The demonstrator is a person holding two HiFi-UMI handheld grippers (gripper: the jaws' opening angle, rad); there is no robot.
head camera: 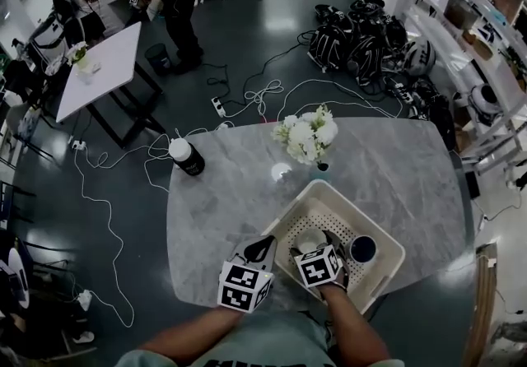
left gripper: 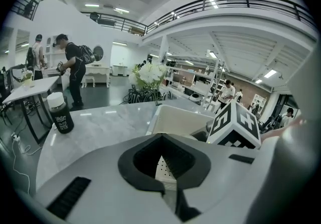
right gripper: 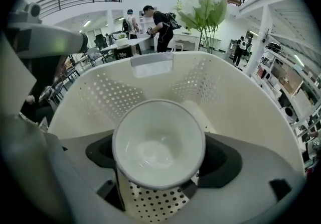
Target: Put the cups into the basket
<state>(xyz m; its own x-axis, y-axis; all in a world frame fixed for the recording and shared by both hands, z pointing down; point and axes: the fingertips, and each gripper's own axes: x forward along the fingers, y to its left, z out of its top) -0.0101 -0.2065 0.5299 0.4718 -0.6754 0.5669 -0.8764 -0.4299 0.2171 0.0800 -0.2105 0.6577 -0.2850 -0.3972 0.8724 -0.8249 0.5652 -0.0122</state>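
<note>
Your right tool (head camera: pixel 314 241) grips the white cup (right gripper: pixel 158 142) low inside the basket (head camera: pixel 309 207) at lower centre, beside the blue cup (head camera: pixel 362 248), so the next move is probably to rest it and let go, while your left tool (head camera: pixel 262 250) is closed and empty.

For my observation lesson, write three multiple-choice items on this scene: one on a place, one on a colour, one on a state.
1. Where is the dark cup? A on the floor B in the basket C beside the bottle
2. What colour is the held cup? A white B red C green
3. The right gripper is: A open, empty B out of view C shut on the held cup

B: it sits inside the basket's walls. A: its bowl shows white. C: the jaws clamp it on both sides.
</note>
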